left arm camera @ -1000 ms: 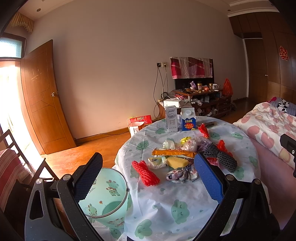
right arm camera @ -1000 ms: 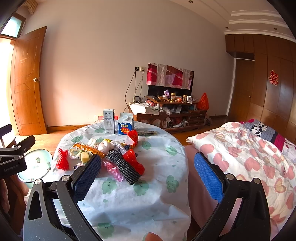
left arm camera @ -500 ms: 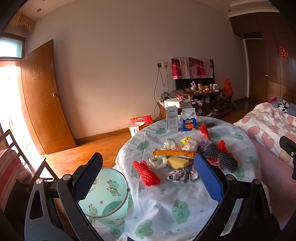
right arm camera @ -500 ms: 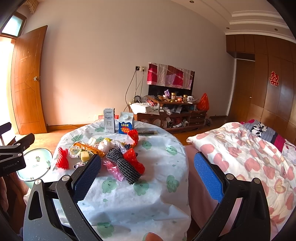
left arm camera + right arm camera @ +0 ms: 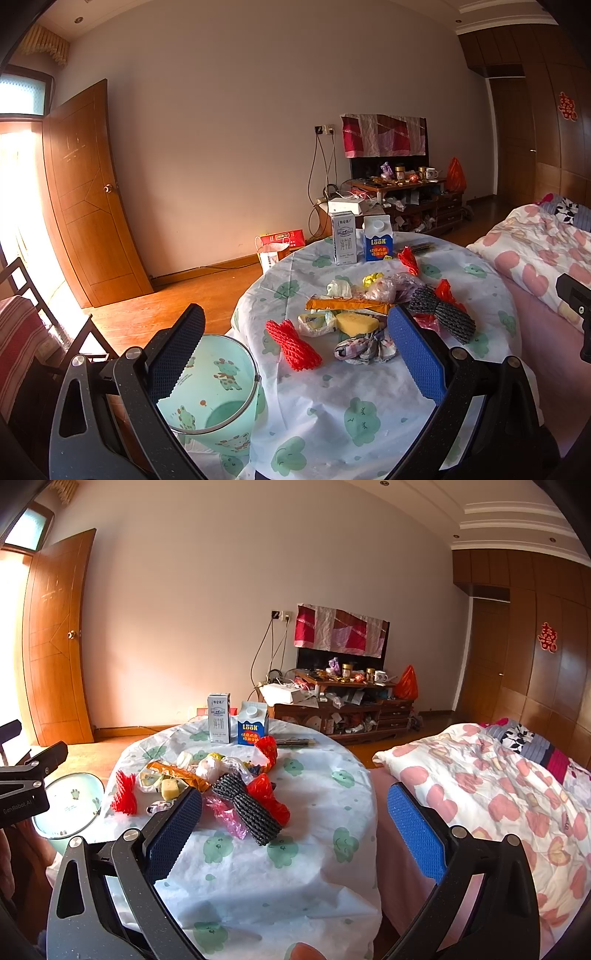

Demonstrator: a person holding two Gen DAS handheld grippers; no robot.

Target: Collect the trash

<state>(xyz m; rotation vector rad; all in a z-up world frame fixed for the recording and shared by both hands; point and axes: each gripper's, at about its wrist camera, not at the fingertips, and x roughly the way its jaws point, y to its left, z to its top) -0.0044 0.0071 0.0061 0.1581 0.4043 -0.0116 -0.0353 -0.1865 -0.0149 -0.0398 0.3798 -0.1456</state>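
On round table (image 5: 369,387), mid: your trash pile, incl. red net (image 5: 293,343), yellow sponge (image 5: 356,323), black net (image 5: 251,812). L wrist view only: mint bin (image 5: 218,387) interior, beside table edge. R wrist view only: bed (image 5: 498,775) length. Your left gripper (image 5: 295,354) and right gripper (image 5: 293,834): both spread wide, holding nothing.

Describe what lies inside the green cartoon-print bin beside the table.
The green bin shows only its printed inner wall and bare floor, with no trash visible. The left gripper's finger covers its near-left part.
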